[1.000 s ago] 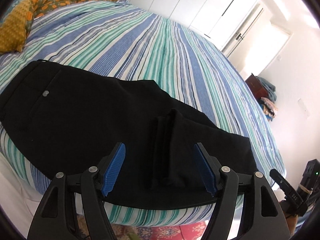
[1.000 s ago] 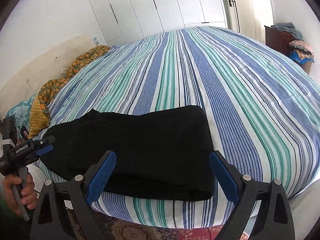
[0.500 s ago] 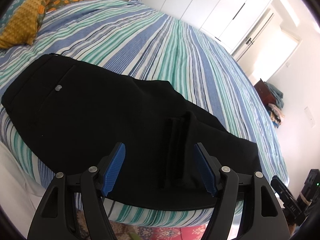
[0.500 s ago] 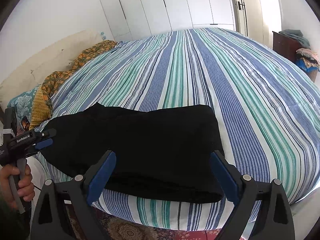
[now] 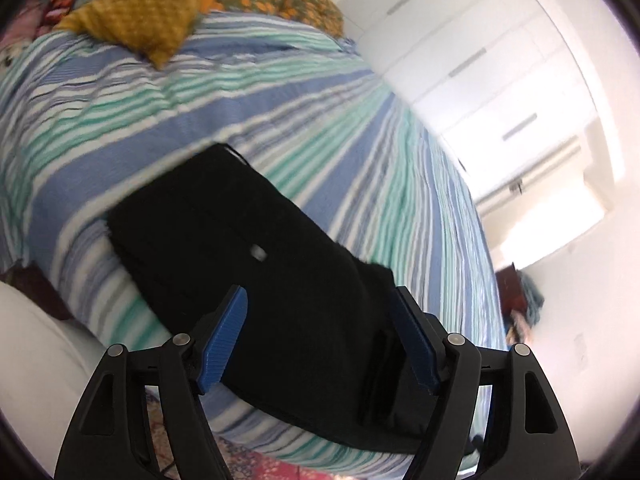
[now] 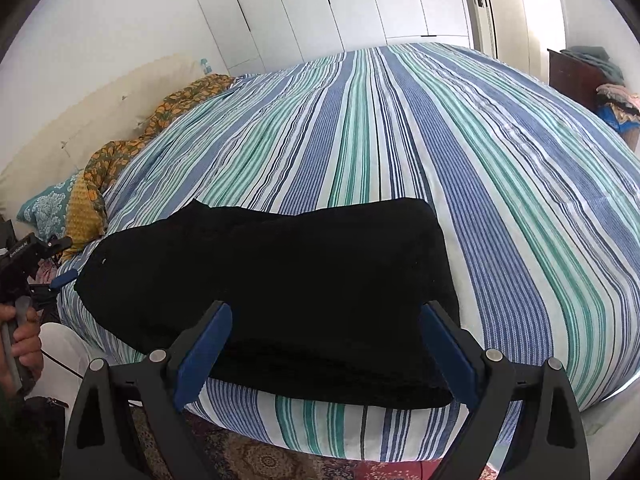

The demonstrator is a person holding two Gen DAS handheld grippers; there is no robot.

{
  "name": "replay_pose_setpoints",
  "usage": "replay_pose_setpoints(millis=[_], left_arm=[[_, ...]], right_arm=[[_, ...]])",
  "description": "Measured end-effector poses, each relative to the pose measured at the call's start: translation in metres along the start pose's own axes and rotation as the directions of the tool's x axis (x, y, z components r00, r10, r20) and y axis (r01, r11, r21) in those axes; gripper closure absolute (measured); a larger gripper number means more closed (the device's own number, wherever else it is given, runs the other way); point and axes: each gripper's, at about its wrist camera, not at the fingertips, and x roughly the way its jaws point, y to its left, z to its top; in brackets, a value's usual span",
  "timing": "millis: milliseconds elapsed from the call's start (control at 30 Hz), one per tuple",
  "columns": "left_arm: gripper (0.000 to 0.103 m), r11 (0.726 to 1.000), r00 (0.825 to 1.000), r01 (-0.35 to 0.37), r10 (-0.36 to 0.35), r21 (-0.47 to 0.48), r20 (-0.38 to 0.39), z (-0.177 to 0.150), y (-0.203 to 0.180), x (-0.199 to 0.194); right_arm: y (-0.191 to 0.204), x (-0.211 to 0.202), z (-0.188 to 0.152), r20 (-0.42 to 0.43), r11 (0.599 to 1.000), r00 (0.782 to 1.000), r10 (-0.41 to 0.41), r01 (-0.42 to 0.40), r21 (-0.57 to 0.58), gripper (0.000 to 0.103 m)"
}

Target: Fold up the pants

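Black pants (image 5: 248, 248) lie folded lengthwise near the front edge of a striped bed (image 5: 328, 128); a small pale button (image 5: 258, 252) shows on them. My left gripper (image 5: 320, 340) is open and empty, hovering over the pants' near part, with a raised fold (image 5: 384, 360) by its right finger. In the right wrist view the pants (image 6: 288, 272) span the bed's (image 6: 400, 128) front edge. My right gripper (image 6: 326, 344) is open and empty just above their near edge. The left gripper's body (image 6: 24, 256) and the hand holding it show at far left.
Yellow and orange patterned cushions and bedding (image 5: 160, 12) lie at the bed's head, also in the right wrist view (image 6: 116, 160). White wardrobe doors (image 6: 360, 4) stand behind the bed. A dark cabinet with clothes (image 6: 588, 72) is at right. A patterned rug (image 6: 256, 460) lies below.
My left gripper has swung quickly left toward the waistband end, blurring its view; the button now sits nearer the centre. My right gripper has moved closer to the pants. Both stay open.
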Motion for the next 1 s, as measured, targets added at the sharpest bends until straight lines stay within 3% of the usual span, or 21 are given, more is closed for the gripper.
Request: replay_pose_setpoints(millis=[33,167,333,467,600,767,867,967,1000], left_arm=[[0.021,0.998,1.000,-0.013,0.013,-0.059,0.007,0.014,0.019,-0.007],[0.021,0.967,0.986,-0.106,0.072,-0.233,-0.152,0.034,0.076,0.000],[0.036,0.979,0.975,-0.156,0.132,-0.130,-0.177,0.018,0.065,0.013],[0.036,0.962,0.963,-0.231,0.205,-0.144,-0.175,0.024,0.073,0.032],[0.036,0.953,0.953,-0.260,0.228,-0.158,-0.198,0.024,0.088,0.044],[0.036,0.953,0.974,-0.189,0.151,-0.237,-0.171,0.024,0.102,0.051],[0.037,0.942,0.994,-0.083,0.055,-0.326,-0.097,0.022,0.113,0.050],[0.048,0.935,0.999,-0.018,0.006,-0.355,-0.034,0.021,0.116,0.048],[0.056,0.939,0.999,-0.015,0.005,-0.344,-0.032,0.022,0.116,0.050]], right_arm=[[0.001,0.002,-0.001,-0.011,1.000,1.000,0.009,-0.009,-0.003,0.009],[0.006,0.004,-0.004,-0.023,0.999,0.999,0.029,-0.029,-0.024,0.009],[0.008,0.004,-0.005,-0.021,0.999,0.999,0.035,-0.036,-0.025,0.009],[0.006,0.003,-0.004,-0.023,0.999,0.999,0.031,-0.032,-0.014,0.009],[0.006,0.002,-0.004,-0.020,0.999,0.999,0.031,-0.031,-0.017,0.009],[0.008,0.005,-0.005,-0.030,0.999,0.999,0.037,-0.038,-0.021,0.009],[0.009,0.007,-0.006,-0.036,0.999,0.999,0.041,-0.042,-0.024,0.009],[0.010,0.007,-0.005,-0.036,0.999,0.998,0.043,-0.044,-0.027,0.009],[0.010,0.007,-0.005,-0.036,0.999,0.998,0.044,-0.045,-0.028,0.009]])
